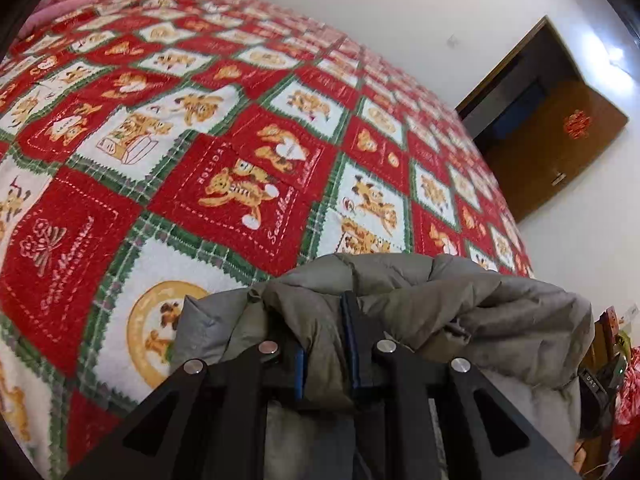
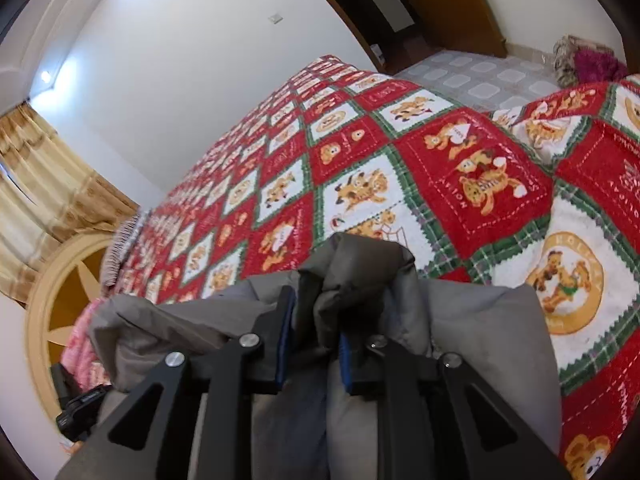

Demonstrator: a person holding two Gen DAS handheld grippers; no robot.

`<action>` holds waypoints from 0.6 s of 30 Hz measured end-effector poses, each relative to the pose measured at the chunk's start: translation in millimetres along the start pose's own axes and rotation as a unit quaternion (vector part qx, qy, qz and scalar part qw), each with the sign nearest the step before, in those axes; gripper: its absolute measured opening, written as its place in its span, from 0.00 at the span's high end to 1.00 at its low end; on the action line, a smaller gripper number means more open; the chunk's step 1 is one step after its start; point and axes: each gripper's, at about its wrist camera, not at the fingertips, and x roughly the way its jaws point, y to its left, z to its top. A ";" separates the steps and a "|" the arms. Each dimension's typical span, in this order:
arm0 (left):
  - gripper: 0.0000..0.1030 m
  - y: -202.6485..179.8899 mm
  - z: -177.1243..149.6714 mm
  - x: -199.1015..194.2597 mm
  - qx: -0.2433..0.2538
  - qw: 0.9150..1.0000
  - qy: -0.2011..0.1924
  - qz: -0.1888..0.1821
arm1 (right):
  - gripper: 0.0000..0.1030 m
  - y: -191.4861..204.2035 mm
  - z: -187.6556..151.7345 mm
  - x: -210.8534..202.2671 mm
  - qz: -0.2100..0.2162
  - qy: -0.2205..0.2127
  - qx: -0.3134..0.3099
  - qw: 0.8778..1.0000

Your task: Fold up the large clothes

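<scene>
A grey puffy padded jacket (image 1: 460,304) is bunched up right in front of both cameras, held above the bed. My left gripper (image 1: 326,332) is shut on a thick fold of it; cloth fills the gap between the blue-padded fingers (image 1: 352,328). In the right wrist view my right gripper (image 2: 316,320) is likewise shut on a fold of the jacket (image 2: 480,320), which bulges up between and around the fingers (image 2: 286,320). The rest of the jacket hangs below, out of sight.
A bed with a red, white and green teddy-bear patchwork blanket (image 1: 240,160) spreads ahead, also in the right wrist view (image 2: 400,168). A brown door (image 1: 556,144) stands open by the white wall. Curtains (image 2: 44,184) and a round wooden headboard (image 2: 60,292) lie left.
</scene>
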 end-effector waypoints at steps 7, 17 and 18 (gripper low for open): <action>0.83 -5.6 -7.5 0.1 0.016 0.999 -0.032 0.016 | 0.80 11.5 -8.4 18.6 -0.075 -0.013 -0.048 0.996; 0.73 -21.6 49.0 -82.1 0.048 0.998 -0.014 -0.040 | 0.48 13.0 8.7 -17.2 -0.002 -0.026 -0.003 1.000; 0.68 -28.6 51.7 -91.0 0.060 0.997 -0.016 -0.042 | 0.38 18.8 12.5 -36.7 0.006 -0.050 -0.008 0.999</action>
